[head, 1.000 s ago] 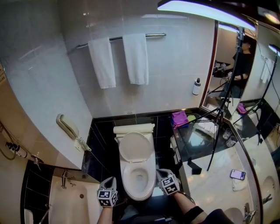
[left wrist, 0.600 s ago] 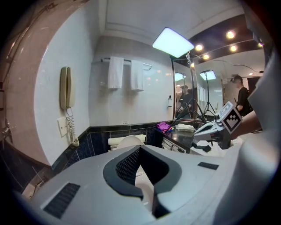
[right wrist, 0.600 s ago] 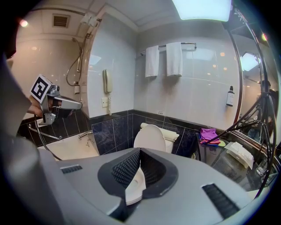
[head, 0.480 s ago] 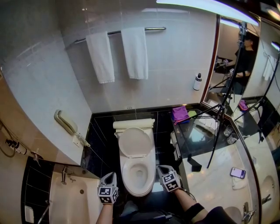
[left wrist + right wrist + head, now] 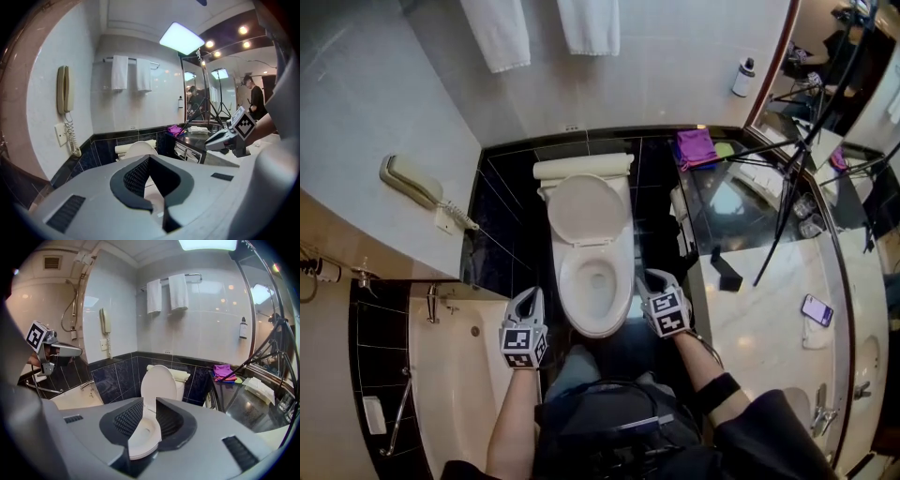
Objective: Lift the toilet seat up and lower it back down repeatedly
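The white toilet (image 5: pixel 596 281) stands in the middle of the head view. Its lid (image 5: pixel 588 211) is upright against the tank, and a white ring lies flat round the bowl (image 5: pixel 140 434). My left gripper (image 5: pixel 531 296) hangs just left of the bowl's front; its fingertips meet, so it is shut on nothing (image 5: pixel 149 159). My right gripper (image 5: pixel 651 278) sits at the bowl's right front edge. Its jaws have just been opening and now stand apart (image 5: pixel 149 401). The bowl shows through the gap, but the pads (image 5: pixel 126 420) press on nothing.
Two white towels (image 5: pixel 581 23) hang on the back wall and a wall phone (image 5: pixel 408 180) is at the left. A bathtub (image 5: pixel 450 375) lies left of the toilet. At the right are a black counter (image 5: pixel 741 216) with a purple cloth (image 5: pixel 696 145), a tripod (image 5: pixel 787 178) and a smartphone (image 5: pixel 817 308).
The head view has tipped downward, so the toilet sits higher in the frame and the person's lap shows. Both grippers stay beside the bowl's front, a little lower.
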Tool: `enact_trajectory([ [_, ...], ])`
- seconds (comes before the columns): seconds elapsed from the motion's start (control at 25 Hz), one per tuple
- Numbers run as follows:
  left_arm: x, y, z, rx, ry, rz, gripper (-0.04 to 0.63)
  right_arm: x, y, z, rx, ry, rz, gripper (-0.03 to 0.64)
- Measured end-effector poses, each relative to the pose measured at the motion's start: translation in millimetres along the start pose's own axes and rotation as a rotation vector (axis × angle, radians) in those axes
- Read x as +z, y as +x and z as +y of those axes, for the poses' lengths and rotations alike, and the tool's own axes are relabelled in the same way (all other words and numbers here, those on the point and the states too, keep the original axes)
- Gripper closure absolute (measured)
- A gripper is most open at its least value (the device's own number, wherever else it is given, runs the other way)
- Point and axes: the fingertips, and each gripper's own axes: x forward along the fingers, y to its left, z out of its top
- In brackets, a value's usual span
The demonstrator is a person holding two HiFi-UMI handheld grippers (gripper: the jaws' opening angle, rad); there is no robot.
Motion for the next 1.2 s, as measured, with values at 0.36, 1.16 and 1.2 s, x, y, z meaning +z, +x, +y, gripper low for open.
enact_trajectory([
  [0.36, -48, 29, 11, -0.006, 0.054, 0.016, 0.595, -92, 61, 4, 0.038, 0.197, 0.139, 0.420],
  [1.16, -241, 122, -1, -0.045, 0.097, 0.066, 0.595, -382, 208, 20, 0.057, 0.535, 0.397, 0.403],
  [1.2, -248, 123, -2, -0.049, 0.101, 0.069, 0.595, -390, 212, 21, 0.059, 0.553, 0.400, 0.403],
])
